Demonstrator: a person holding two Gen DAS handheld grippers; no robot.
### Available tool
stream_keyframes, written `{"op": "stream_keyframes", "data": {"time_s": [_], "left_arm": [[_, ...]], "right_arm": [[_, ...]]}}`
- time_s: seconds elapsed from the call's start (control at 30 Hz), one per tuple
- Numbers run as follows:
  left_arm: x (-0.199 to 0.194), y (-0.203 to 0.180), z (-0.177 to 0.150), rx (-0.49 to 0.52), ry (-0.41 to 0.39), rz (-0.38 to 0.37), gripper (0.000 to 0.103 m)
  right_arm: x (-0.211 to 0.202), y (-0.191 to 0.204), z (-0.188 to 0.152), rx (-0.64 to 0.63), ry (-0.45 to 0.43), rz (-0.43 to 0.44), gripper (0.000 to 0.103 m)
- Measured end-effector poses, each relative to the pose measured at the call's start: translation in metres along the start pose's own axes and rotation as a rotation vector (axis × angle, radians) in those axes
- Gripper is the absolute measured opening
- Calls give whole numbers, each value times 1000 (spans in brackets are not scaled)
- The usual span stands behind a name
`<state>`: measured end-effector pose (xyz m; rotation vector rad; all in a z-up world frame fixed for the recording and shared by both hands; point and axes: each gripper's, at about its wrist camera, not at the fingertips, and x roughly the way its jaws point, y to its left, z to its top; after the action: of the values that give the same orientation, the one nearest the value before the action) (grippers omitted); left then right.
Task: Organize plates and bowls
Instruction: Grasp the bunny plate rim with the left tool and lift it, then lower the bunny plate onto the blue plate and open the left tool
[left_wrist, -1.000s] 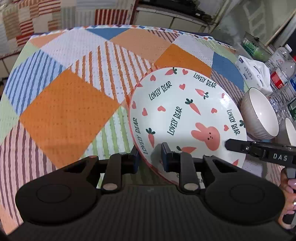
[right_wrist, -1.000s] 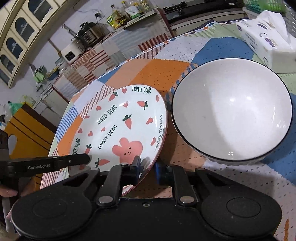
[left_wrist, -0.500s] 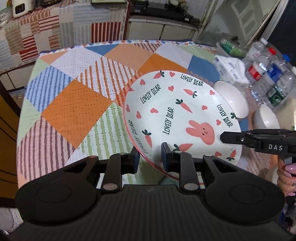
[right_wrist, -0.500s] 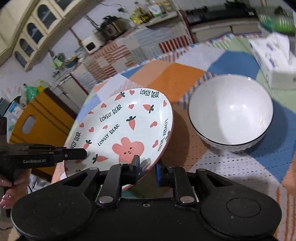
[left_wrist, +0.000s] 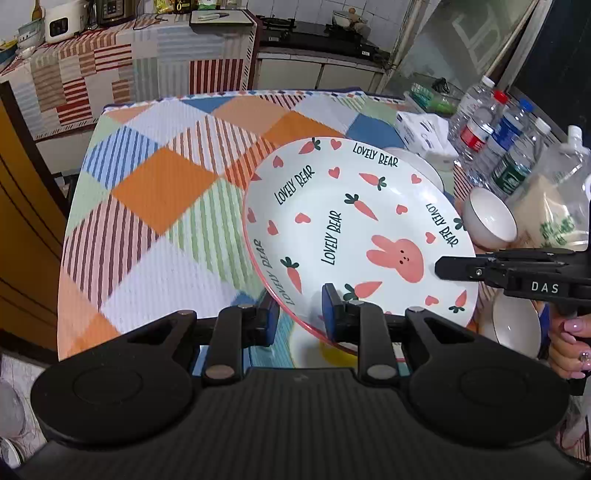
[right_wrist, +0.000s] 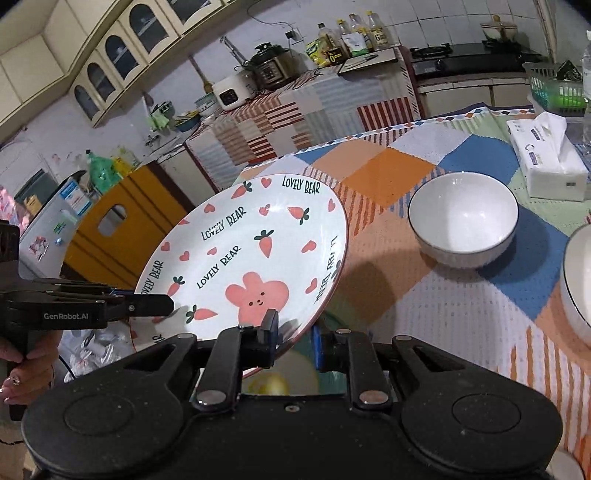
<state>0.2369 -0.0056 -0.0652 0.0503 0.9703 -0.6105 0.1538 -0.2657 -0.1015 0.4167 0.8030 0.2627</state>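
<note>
A white "Lovely Bear" plate (left_wrist: 354, 225) with a pink bunny, carrots and hearts hangs tilted above the patchwork table. My left gripper (left_wrist: 300, 315) is shut on its near rim. My right gripper (right_wrist: 293, 341) is shut on the opposite rim of the same plate (right_wrist: 243, 258). Each gripper shows in the other's view: the right gripper (left_wrist: 439, 267) at the plate's right edge, the left gripper (right_wrist: 170, 304) at its left edge. Another plate with a yellow patch (left_wrist: 314, 350) lies on the table under the held one. White bowls (right_wrist: 463, 218) (left_wrist: 489, 218) stand on the table.
A tissue pack (right_wrist: 546, 155) lies at the table's far right, with a green basket (right_wrist: 554, 90) behind it. Several water bottles (left_wrist: 498, 140) and a clear pouch (left_wrist: 561, 199) stand along the right edge. A yellow cabinet (right_wrist: 122, 221) stands to the left of the table.
Both grippers have lifted the plate higher above the table, so the table and bowls look smaller and farther. The plate under it has come into view.
</note>
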Motion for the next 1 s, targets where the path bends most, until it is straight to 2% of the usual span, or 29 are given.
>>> {"op": "stream_keyframes", "data": {"time_s": [0.5, 0.73, 1.0], "left_arm": [[12, -2, -49, -44, 117, -22, 23], [23, 0, -58, -56, 175, -22, 23], [26, 3, -59, -70, 206, -18, 24]], "right_arm": [[-8, 1, -52, 35, 84, -20, 23], [2, -1, -62, 55, 140, -34, 24], [6, 5, -61, 36, 181, -56, 25]]}}
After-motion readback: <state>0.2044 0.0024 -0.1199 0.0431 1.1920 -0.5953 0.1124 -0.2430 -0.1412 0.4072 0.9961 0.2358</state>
